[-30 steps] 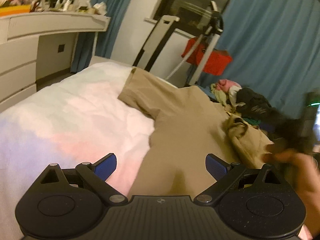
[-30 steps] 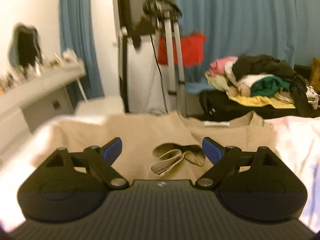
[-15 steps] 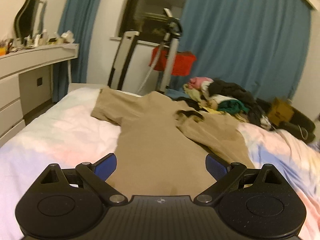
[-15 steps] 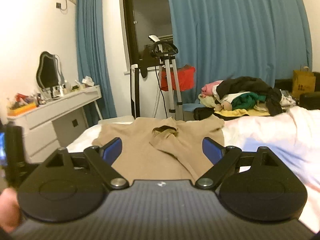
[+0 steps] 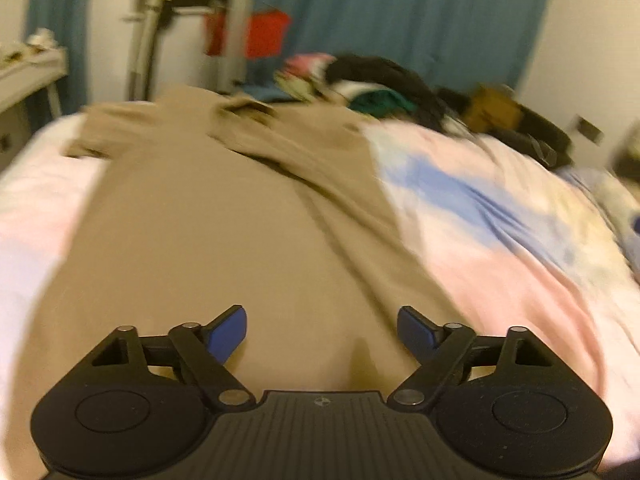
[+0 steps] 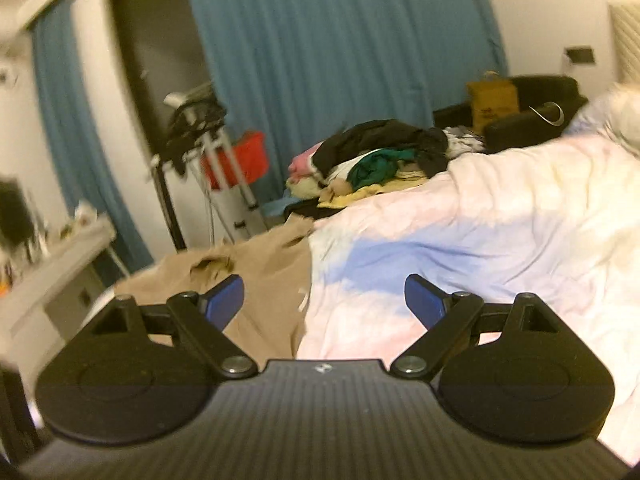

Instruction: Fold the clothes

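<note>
Two tools are in your hands and both are spread wide with nothing between the blue pads. Biggest thing first: the bed (image 5: 500, 240), covered in a pink, white and blue duvet, fills most of both views. On it lies the tan shirt (image 5: 208, 232), spread out lengthwise, with one side flopped over onto the body and the collar end at the far edge of the bed. Beyond that far edge you've got a pile of clothes (image 6: 380, 160), black, green, pink and yellow all mixed. Your left tool (image 5: 322, 330) hangs right over the near end of the shirt, fingers apart, not gripping any cloth. Your right tool (image 6: 324, 300) sits off the shirt's right edge, mostly above bare duvet, open just as wide. Both views are pretty motion-blurred, so finer detail is hard to make out.
</note>
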The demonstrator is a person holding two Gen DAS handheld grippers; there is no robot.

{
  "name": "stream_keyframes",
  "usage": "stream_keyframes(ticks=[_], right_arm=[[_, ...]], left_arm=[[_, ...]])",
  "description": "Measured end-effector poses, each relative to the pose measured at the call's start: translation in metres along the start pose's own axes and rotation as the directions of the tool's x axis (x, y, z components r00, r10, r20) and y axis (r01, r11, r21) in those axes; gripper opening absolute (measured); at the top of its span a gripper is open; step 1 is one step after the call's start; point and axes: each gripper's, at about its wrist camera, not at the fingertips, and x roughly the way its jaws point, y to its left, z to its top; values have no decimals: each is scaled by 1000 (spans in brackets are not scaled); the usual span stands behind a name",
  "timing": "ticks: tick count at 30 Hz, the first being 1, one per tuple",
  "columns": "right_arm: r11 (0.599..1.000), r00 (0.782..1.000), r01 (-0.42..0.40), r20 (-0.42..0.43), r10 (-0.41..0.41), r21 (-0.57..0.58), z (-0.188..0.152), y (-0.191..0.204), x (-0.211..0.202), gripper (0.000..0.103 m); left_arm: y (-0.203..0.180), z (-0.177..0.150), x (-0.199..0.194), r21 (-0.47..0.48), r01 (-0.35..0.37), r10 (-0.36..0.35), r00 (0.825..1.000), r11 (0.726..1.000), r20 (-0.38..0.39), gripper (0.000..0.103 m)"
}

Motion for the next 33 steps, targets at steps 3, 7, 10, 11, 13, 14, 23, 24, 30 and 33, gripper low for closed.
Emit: stream_keyframes(ticks=[3,7,10,11,13,14,23,24,30,33], right_arm=[[998,998,55,-9,-55,26,3,-12,5,103],[997,998,65,-14,-65,32,4,-26,7,103],[993,997,83,-4,-83,82,5,-41,6,103],[991,996,93,0,-94,98,5,-46,6,103],[987,994,104,9,-106,124,5,-54,6,103],[985,994,106,14,-109,133,4,-57,5,103],[990,998,63,-1,-63,125,1,-55,9,103],[991,998,58,-3,-58,125,1,-55,10,103],[994,1000,29,-2,-29,102,-1,-49,8,103],[997,1000,18,-10,-17,81,-1,-42,8,103]], left_arm=[[-32,-8,2,52,82,-81,996,995,-32,76],[-75,-19,15,87,211,-203,974,974,-97,68],[-98,-32,29,106,281,-265,954,954,-142,64],[-108,-36,35,118,299,-279,947,947,-156,63],[-121,-46,44,141,329,-303,936,934,-177,61],[-127,-51,50,157,335,-305,934,929,-187,58],[-123,-65,58,160,279,-254,954,947,-159,6],[-115,-61,49,139,279,-260,956,950,-139,5],[-53,-41,-28,-16,313,-314,949,950,-43,5],[-22,-31,-66,-93,333,-334,943,938,8,4]])
